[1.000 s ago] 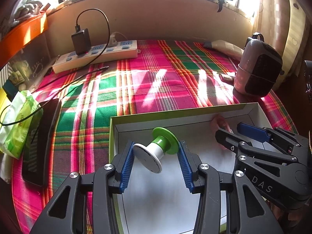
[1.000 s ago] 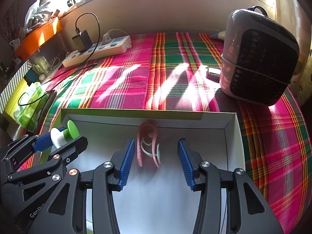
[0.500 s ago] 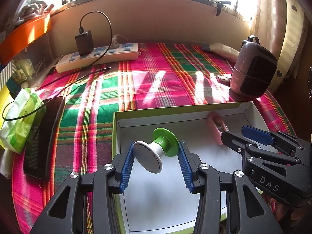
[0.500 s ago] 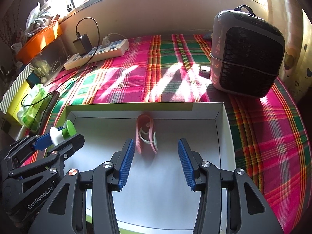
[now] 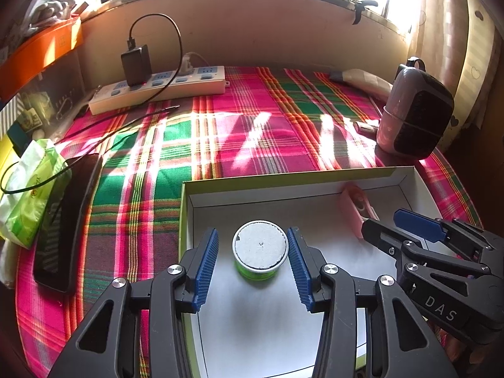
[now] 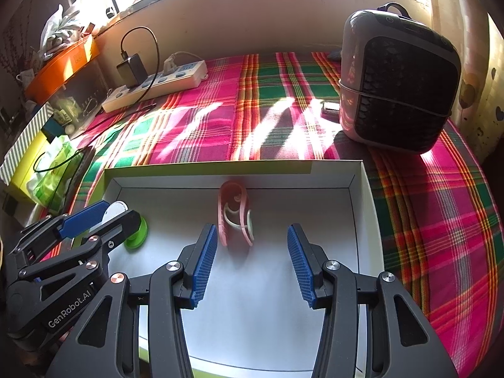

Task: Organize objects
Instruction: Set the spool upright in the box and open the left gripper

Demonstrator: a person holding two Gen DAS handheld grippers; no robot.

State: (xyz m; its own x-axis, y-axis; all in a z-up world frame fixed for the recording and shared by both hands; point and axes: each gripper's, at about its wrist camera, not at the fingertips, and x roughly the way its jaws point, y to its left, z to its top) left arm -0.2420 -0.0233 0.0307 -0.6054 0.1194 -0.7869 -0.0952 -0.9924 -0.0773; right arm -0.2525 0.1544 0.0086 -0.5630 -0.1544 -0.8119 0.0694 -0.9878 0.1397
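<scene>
A white multi-socket power strip (image 5: 157, 89) lies along the far edge of the pink, green and orange plaid cloth (image 5: 239, 138), with a black charger block (image 5: 135, 64) plugged into it and a thin black cable looping up from that. At the right stands a rounded grey heater with a dark grille (image 6: 400, 82). At the left a dark flat slab, possibly a phone (image 5: 67, 220), lies beside a green-and-white soft packet (image 5: 30, 189), under an orange plastic tray (image 5: 37, 53).

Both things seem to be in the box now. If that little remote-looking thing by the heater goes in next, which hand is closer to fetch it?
Probably the right: the small device lies by the heater on its side, and the right gripper is open and empty.
</scene>
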